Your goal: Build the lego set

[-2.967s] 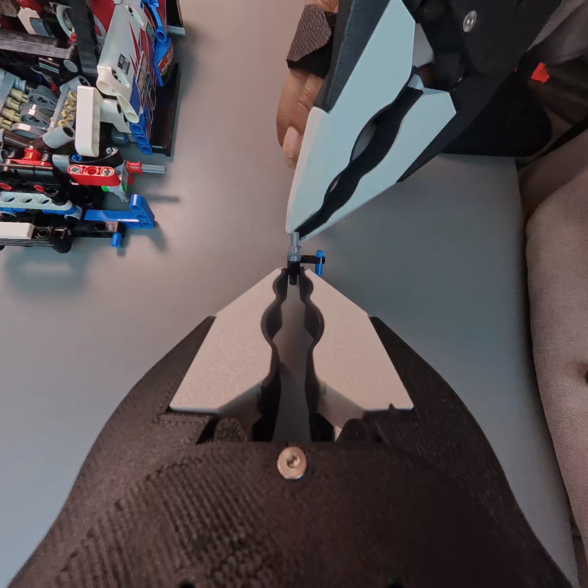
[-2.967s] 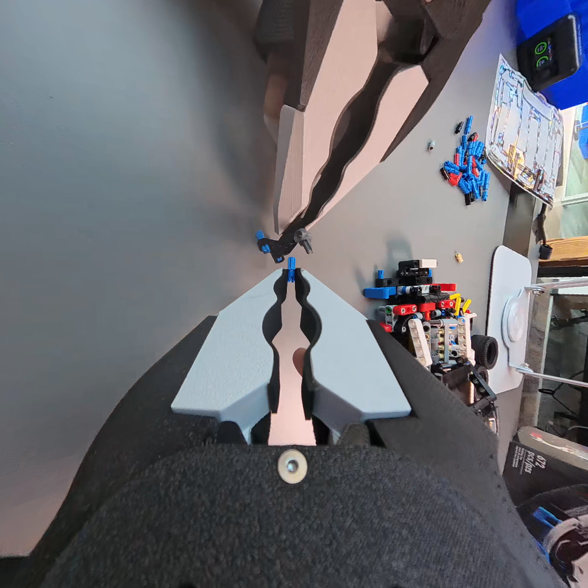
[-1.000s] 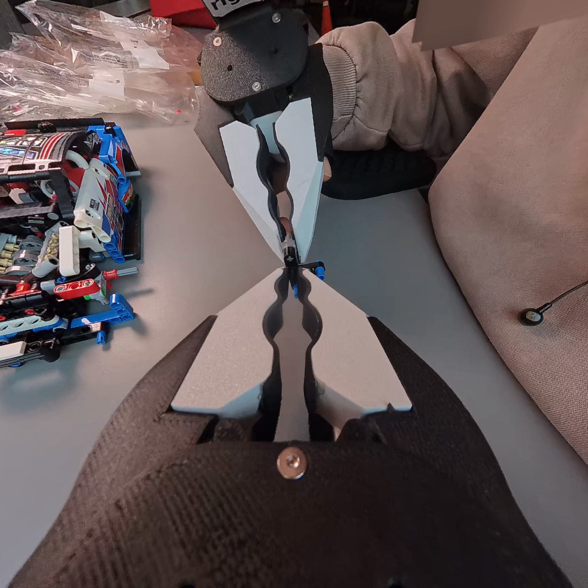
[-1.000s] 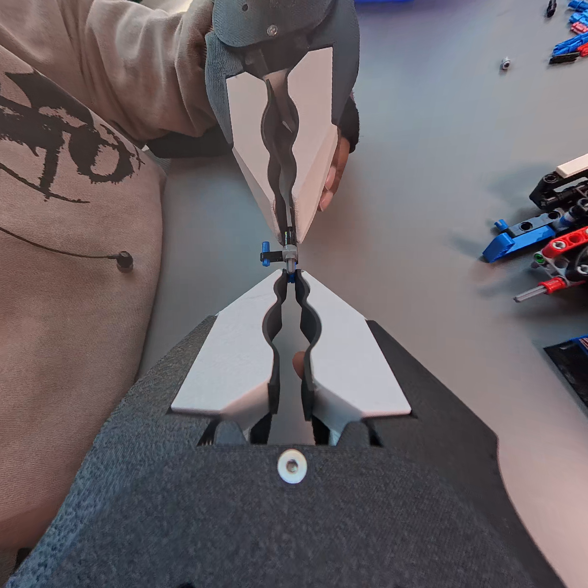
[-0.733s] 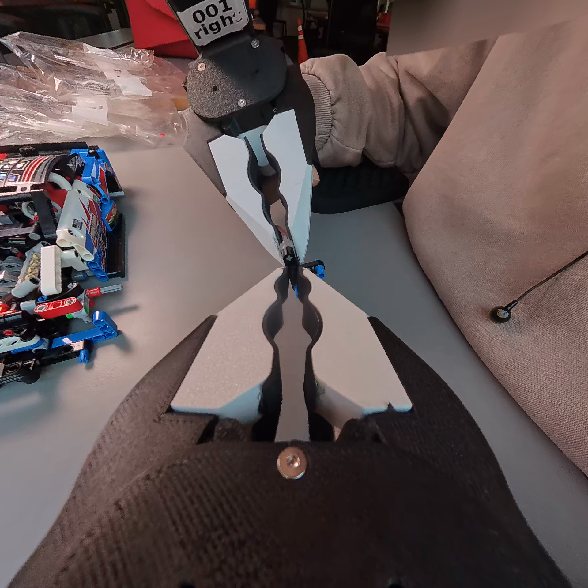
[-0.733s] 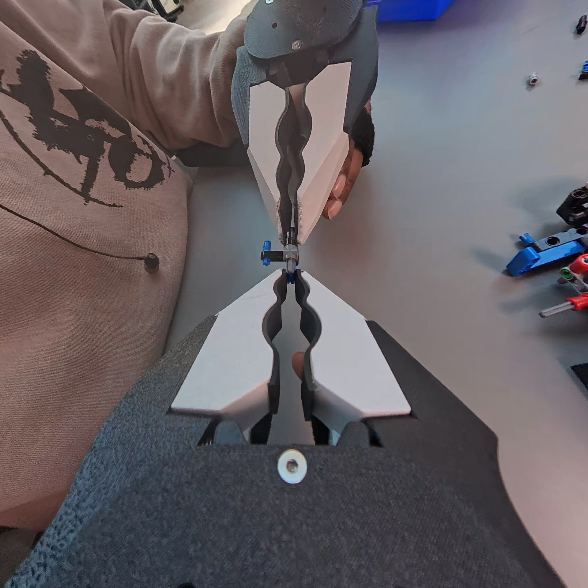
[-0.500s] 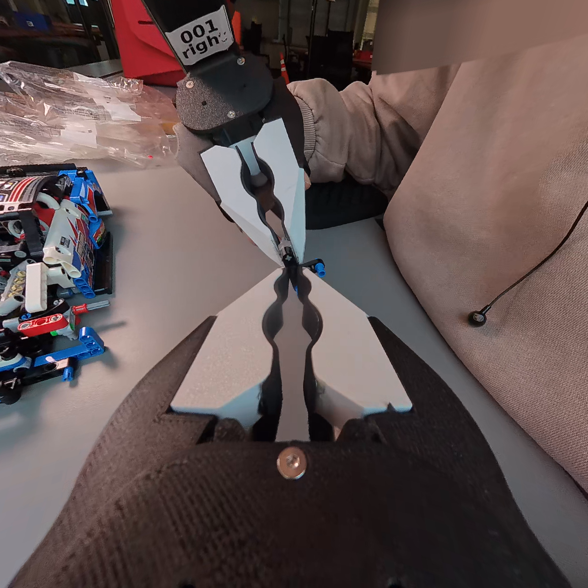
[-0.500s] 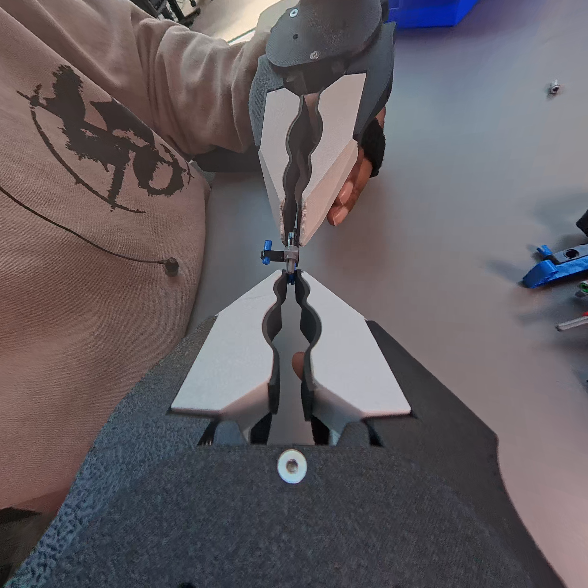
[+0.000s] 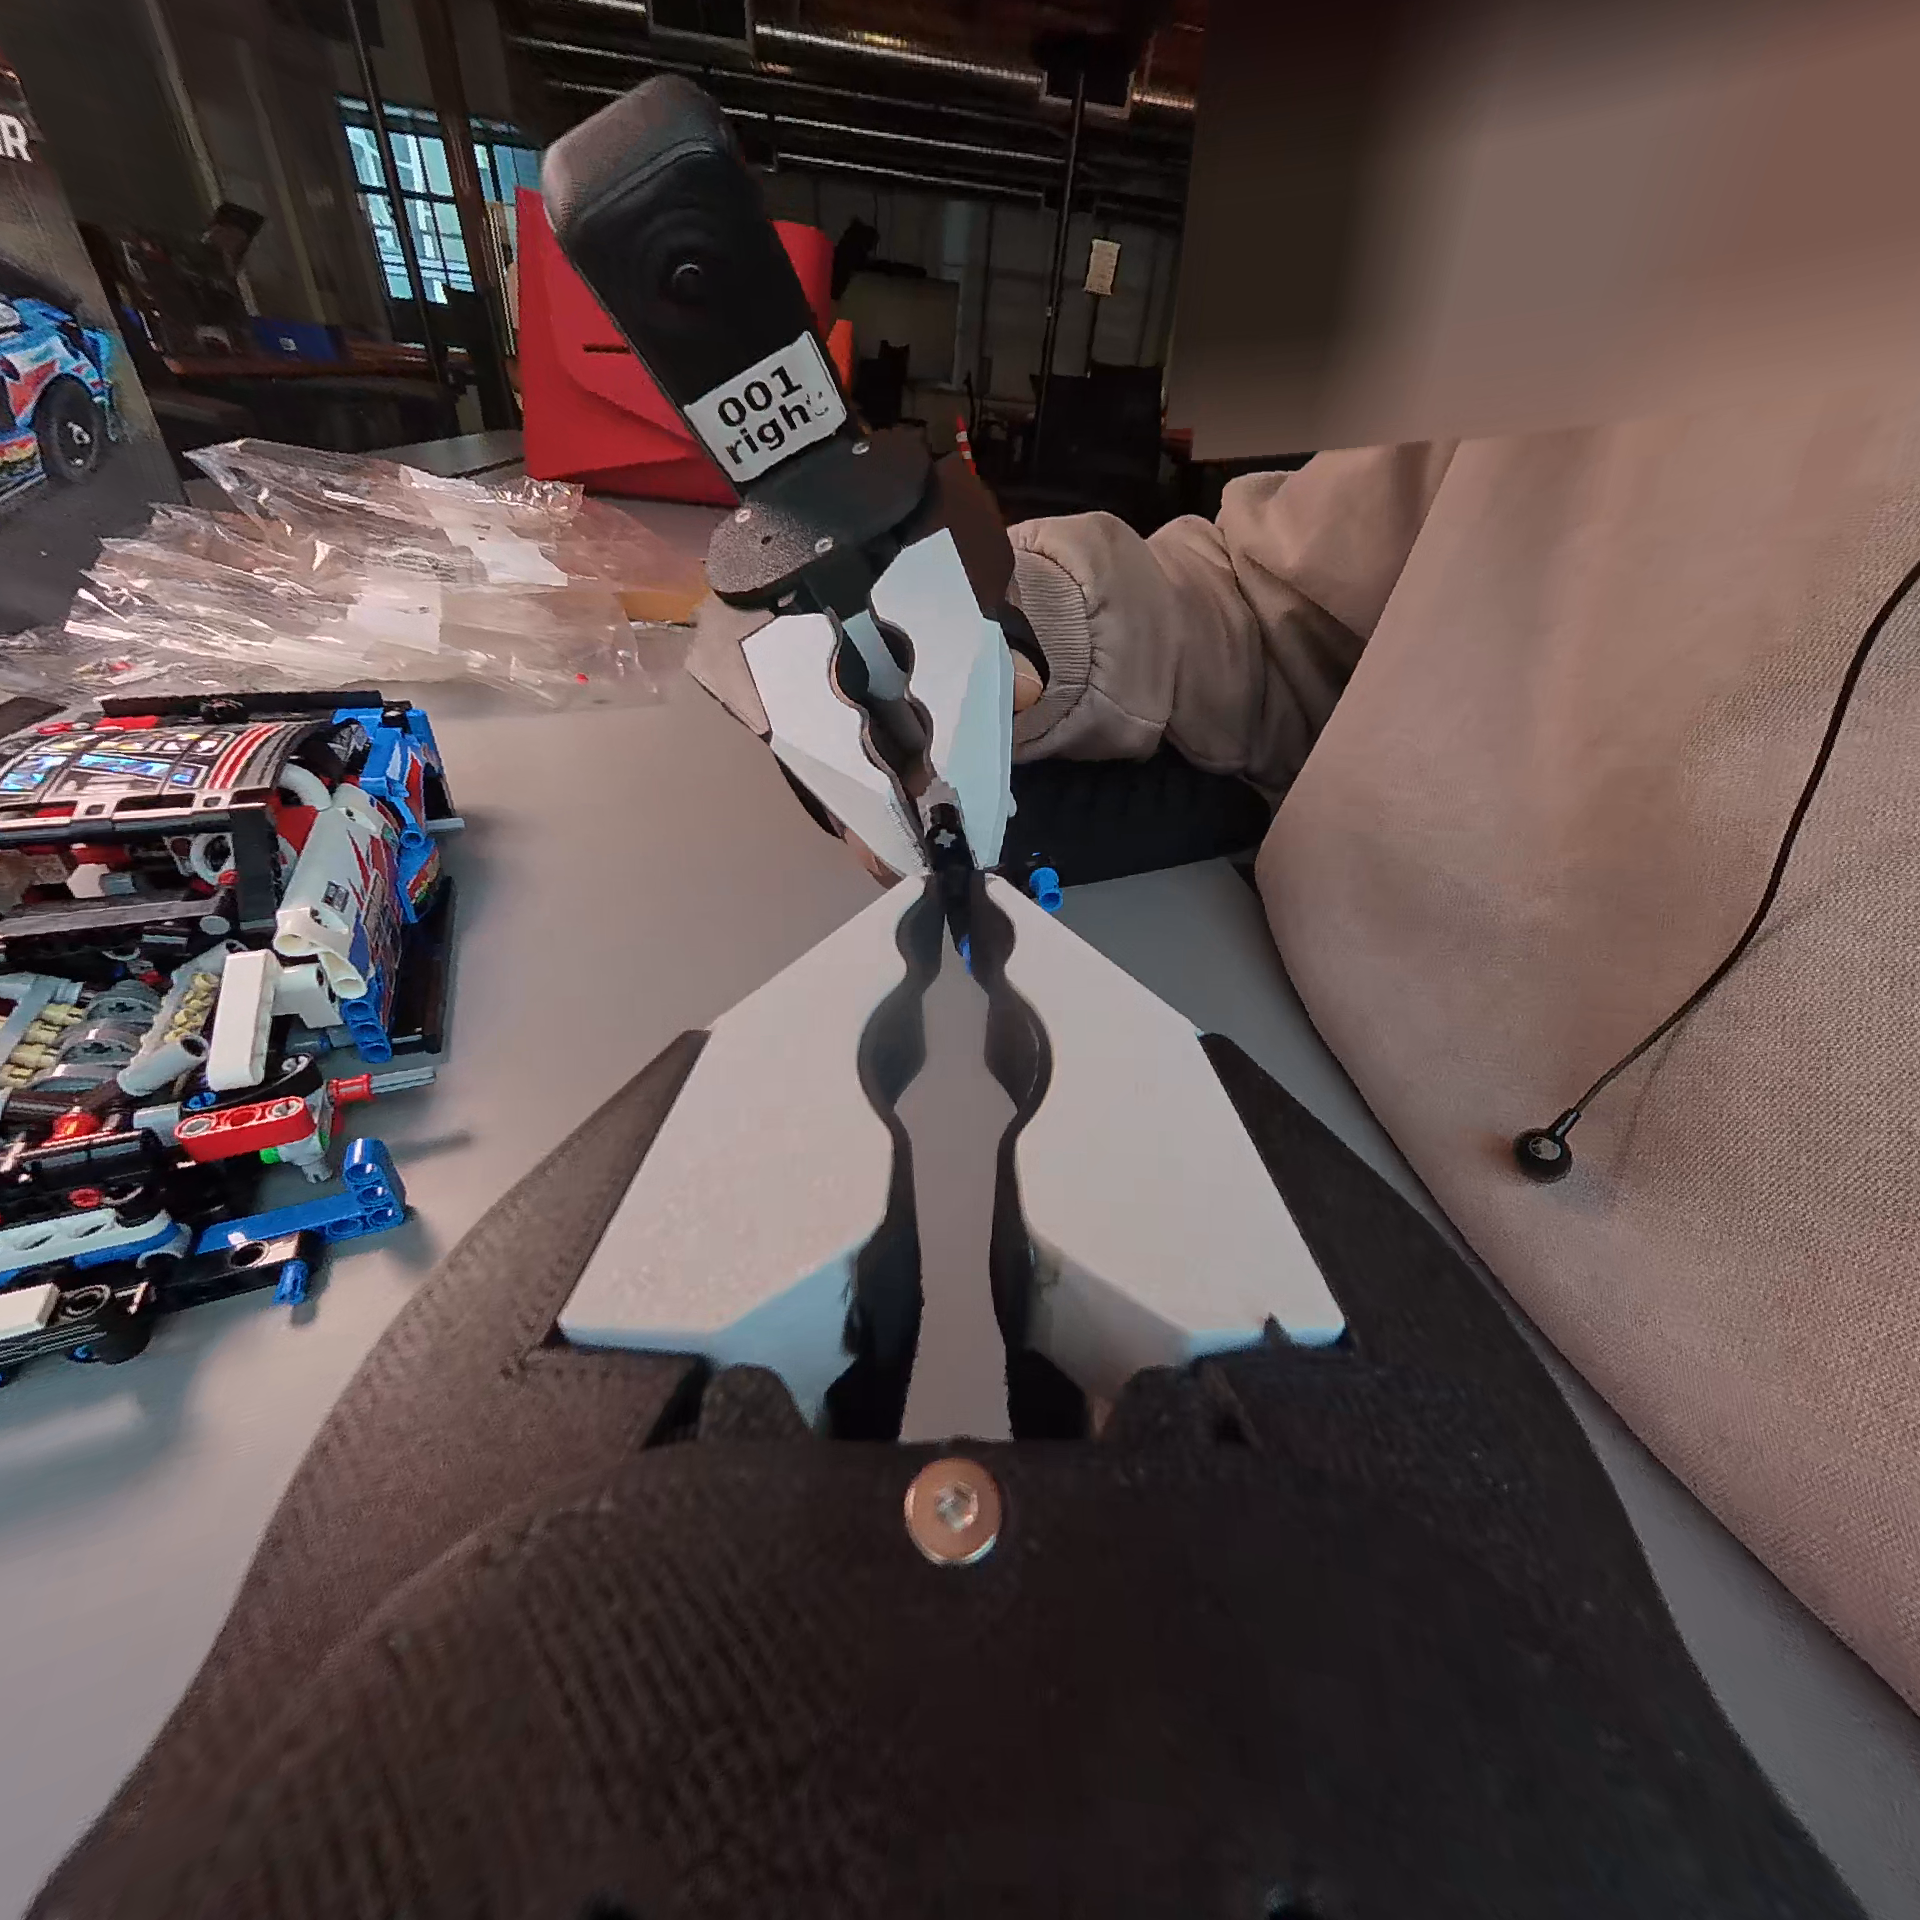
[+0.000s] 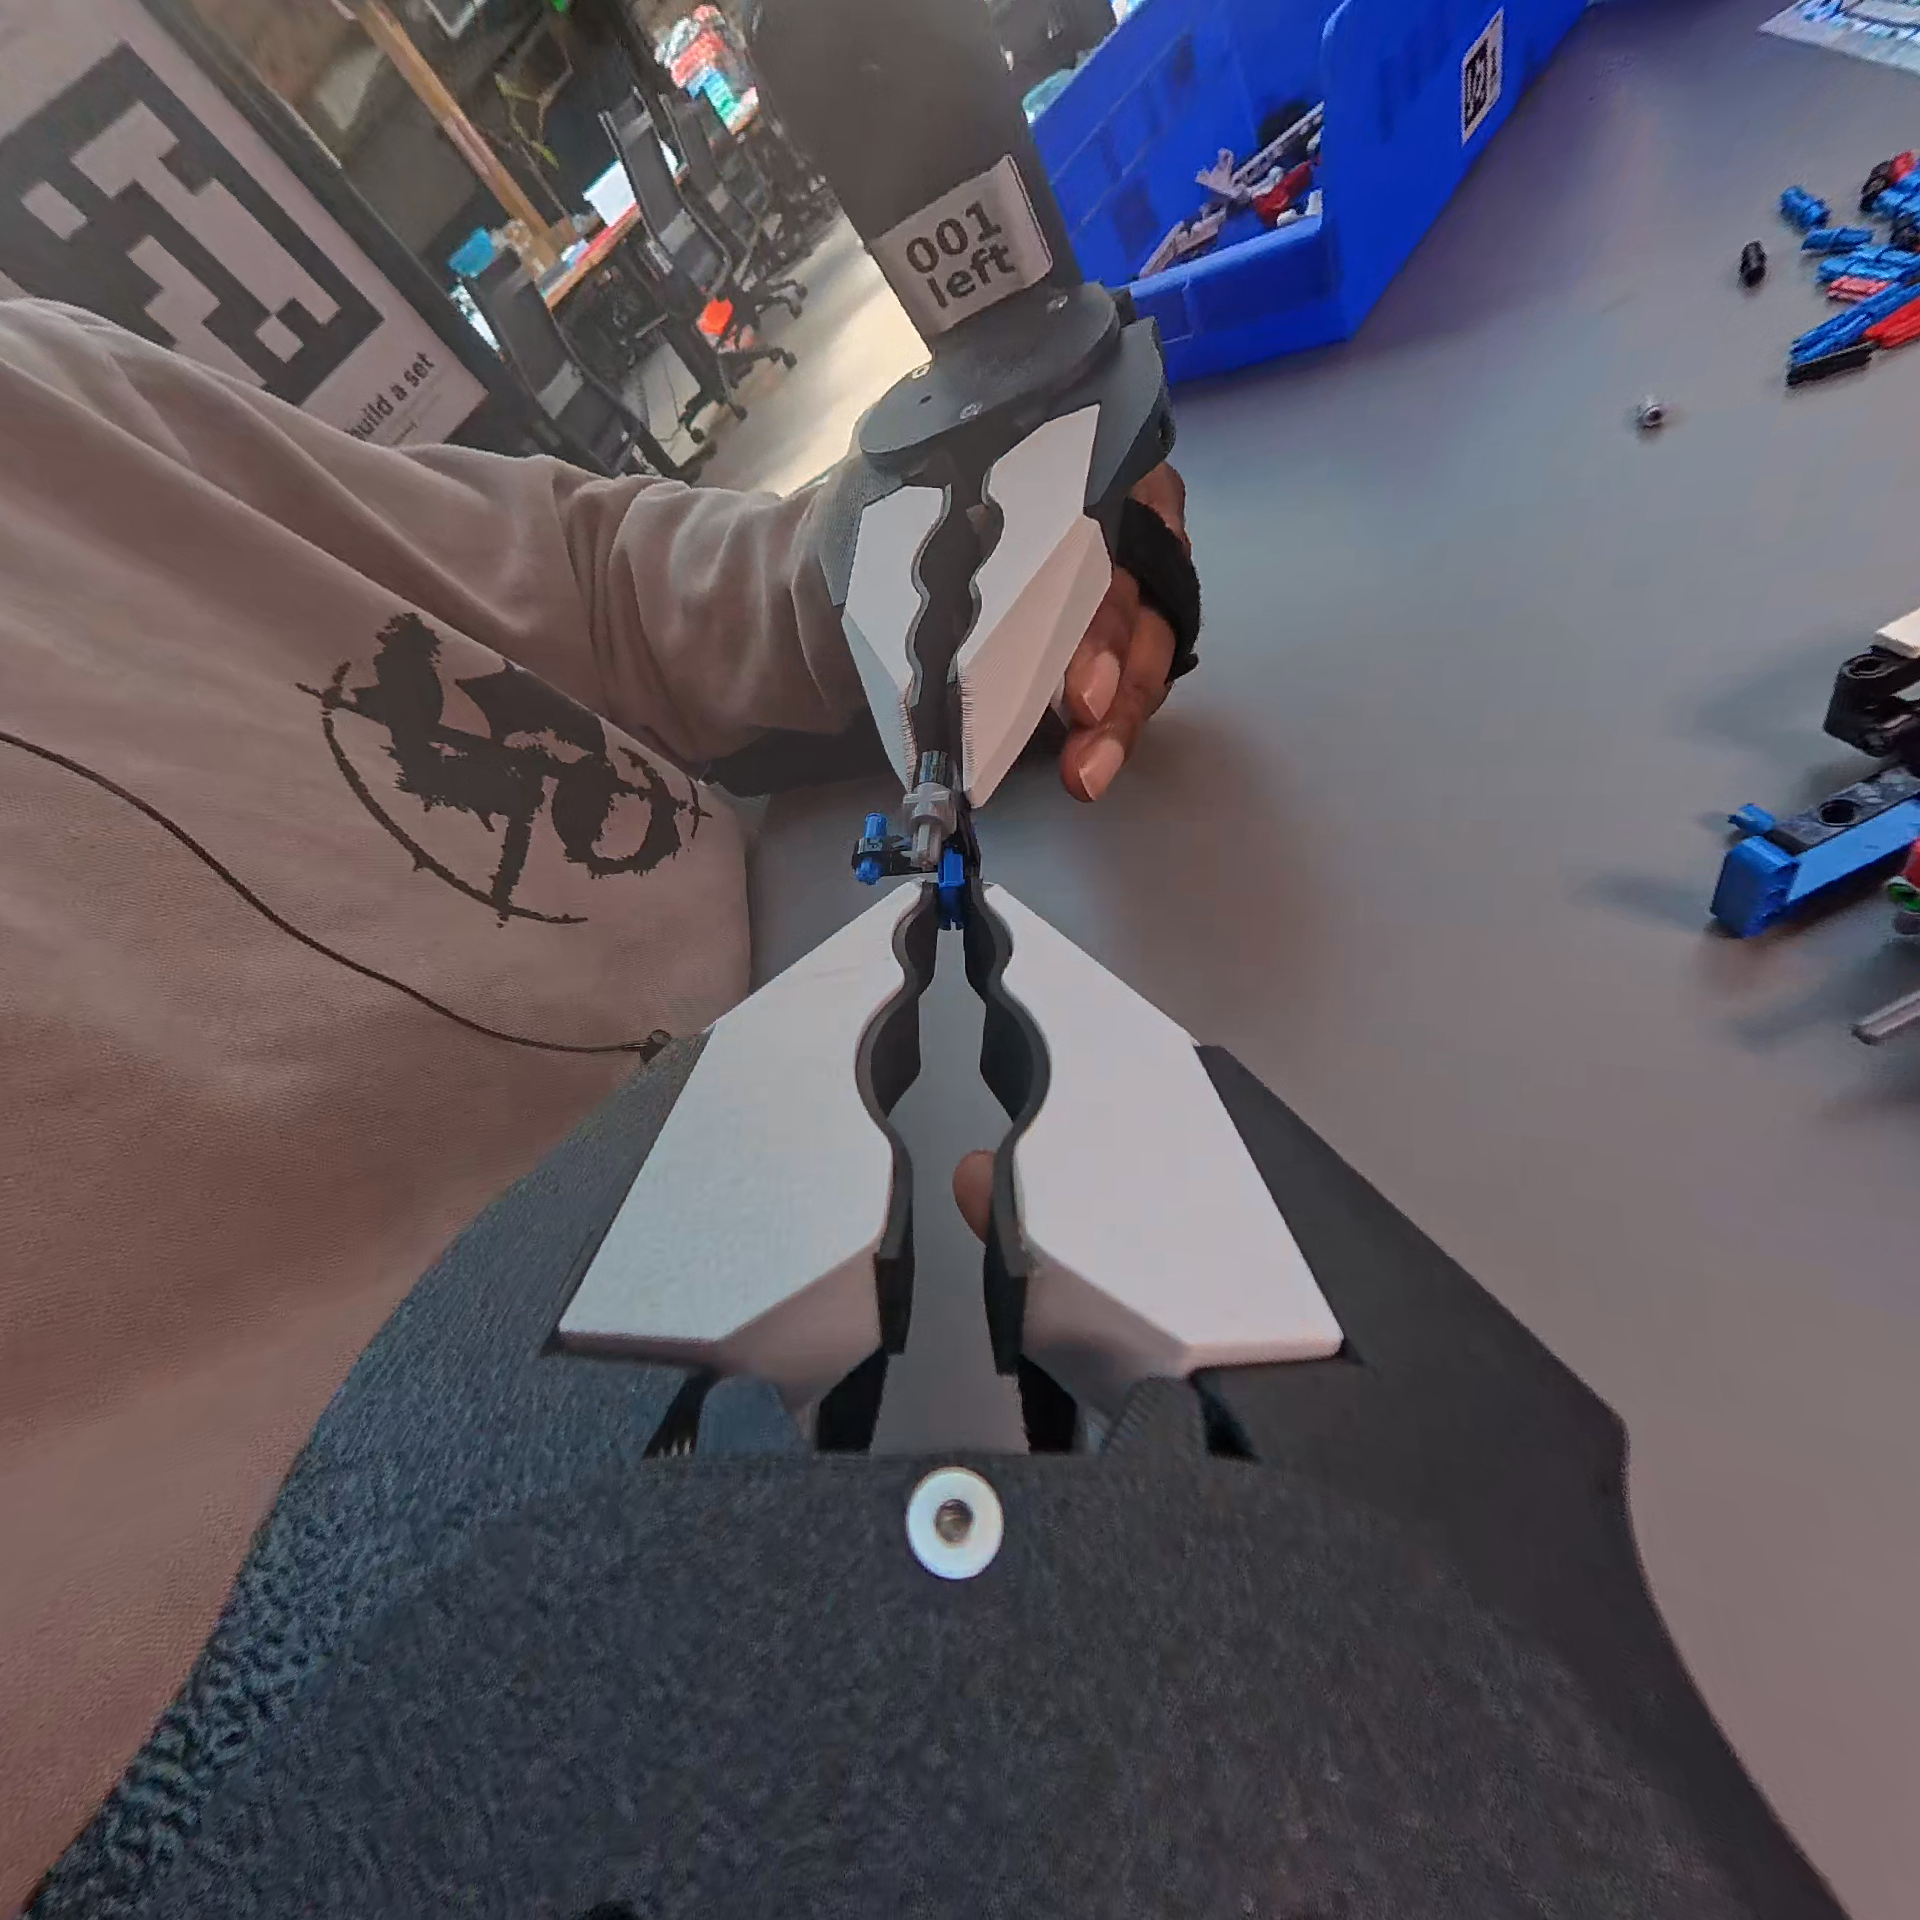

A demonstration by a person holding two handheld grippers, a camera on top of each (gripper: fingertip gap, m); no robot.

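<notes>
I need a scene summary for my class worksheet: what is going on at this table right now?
A person holds two grippers tip to tip above a grey table. The left gripper is shut on a small black connector assembly with blue pins; the right gripper pinches a blue pin against it. The partly built Lego car sits aside, untouched.

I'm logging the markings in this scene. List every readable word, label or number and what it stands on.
I don't transcribe writing; these things bear it:
White label on the right gripper handle.
Pale label on the left gripper handle.
Poster with a black-and-white code, print beneath.
Square tag on the blue bin.
Stickers on the lego car: too small to read.
</notes>
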